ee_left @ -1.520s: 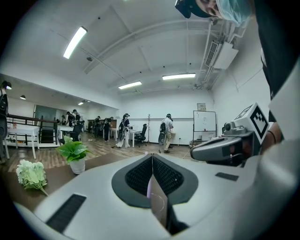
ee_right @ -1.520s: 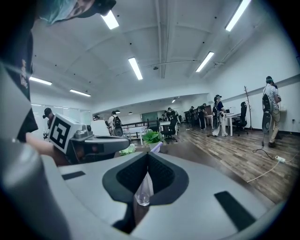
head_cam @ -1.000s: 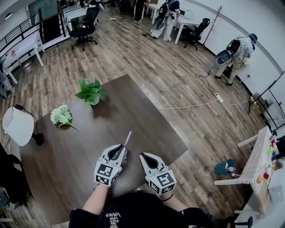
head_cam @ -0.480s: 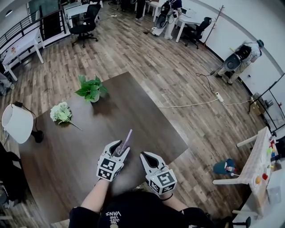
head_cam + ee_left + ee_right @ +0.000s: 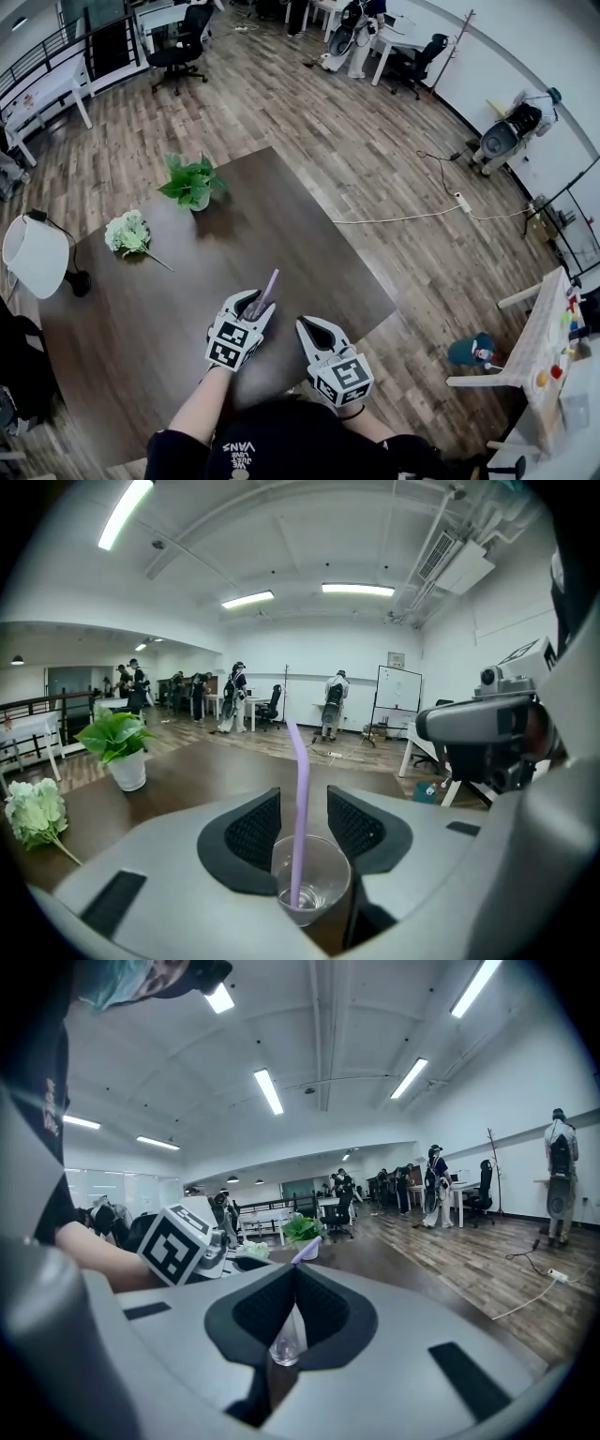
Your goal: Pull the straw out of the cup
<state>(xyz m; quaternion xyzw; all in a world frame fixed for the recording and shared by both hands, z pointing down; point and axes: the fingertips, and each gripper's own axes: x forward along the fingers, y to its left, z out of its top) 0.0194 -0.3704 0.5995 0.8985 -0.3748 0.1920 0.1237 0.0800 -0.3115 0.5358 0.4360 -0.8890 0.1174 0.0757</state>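
- Straw, purple with a bent top, stands in a clear plastic cup; its lower end rests on the cup's bottom and its upper part rises well above the rim.
- The cup sits upright on the dark brown table, near the edge closest to the person.
- The left gripper has just been opening its jaws. They now stand wide apart, one on each side of the cup and straw, and the ribbed pads press on neither.
- In the left gripper view the straw runs up the middle of the gap, and the cup is low between the jaw bases.
- The right gripper is closed: its two pads meet at the tips and clamp nothing.
- Through the narrow slit under those tips, the right gripper view shows the cup beyond, not touched.
- In the head view the right gripper lies just to the right of the left one, near the table's front edge and apart from the cup.
- A potted green plant stands at the far side of the table.
- A bunch of white flowers lies on the tabletop, left of the plant and nearer the person.
- A white lamp is at the table's left edge.
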